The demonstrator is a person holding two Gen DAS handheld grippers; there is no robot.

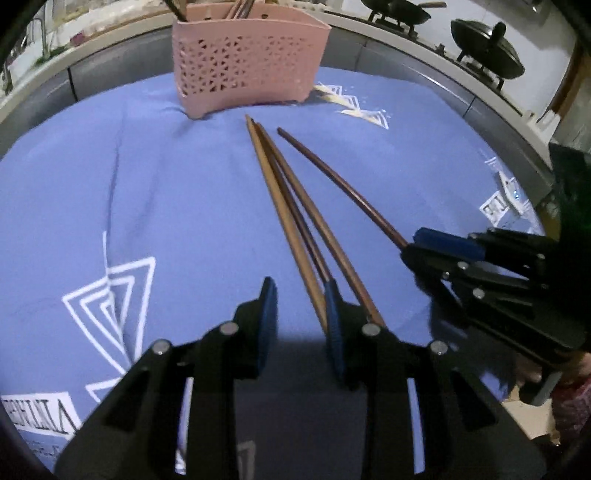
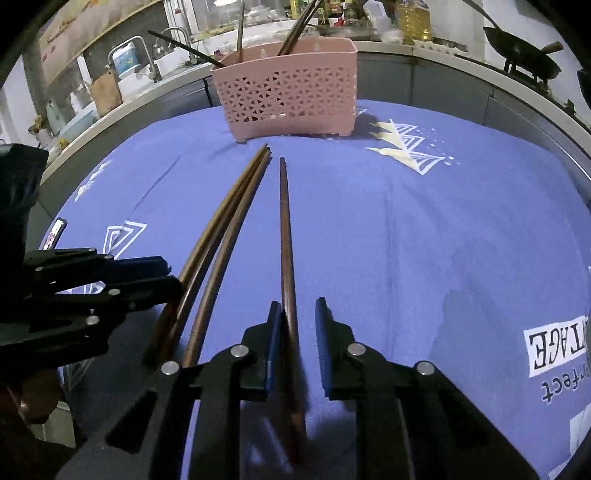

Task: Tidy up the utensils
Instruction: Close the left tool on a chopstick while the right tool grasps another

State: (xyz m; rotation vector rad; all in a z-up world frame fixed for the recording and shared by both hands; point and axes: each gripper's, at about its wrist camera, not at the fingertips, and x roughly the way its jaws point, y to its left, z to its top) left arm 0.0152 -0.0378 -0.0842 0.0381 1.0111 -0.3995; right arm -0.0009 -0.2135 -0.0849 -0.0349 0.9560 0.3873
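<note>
The left gripper (image 1: 301,325) sits low over a blue tablecloth with white triangle prints (image 1: 147,192), its two blue-padded fingers (image 1: 267,325) spread apart with only cloth between them. Just off its right finger lie three long brown wooden chopsticks (image 1: 291,206), bunched side by side and touching that finger's outer edge; they run forward from the gripper and their tips close together ahead. None of them sits between the pads.

The right gripper (image 2: 297,350) also has its jaws parted. A single dark brown wooden chopstick (image 2: 284,236) passes through the gap, lying close against the left pad, with clear space to the right pad. It appears to rest on the cloth rather than to be pinched, though the near end is blurred and that is hard to confirm. In the left wrist view the same gripper (image 1: 410,245) comes in from the right with that stick reaching out of its tips.

Straight ahead of both grippers, past the chopstick tips, stands a pink perforated plastic utensil basket (image 2: 288,92) on the far side of the cloth. Several more chopsticks (image 2: 295,33) stand upright or leaning inside it. Beyond it runs a grey counter (image 2: 424,70) with a black wok (image 1: 487,48) on a stove to the right.
</note>
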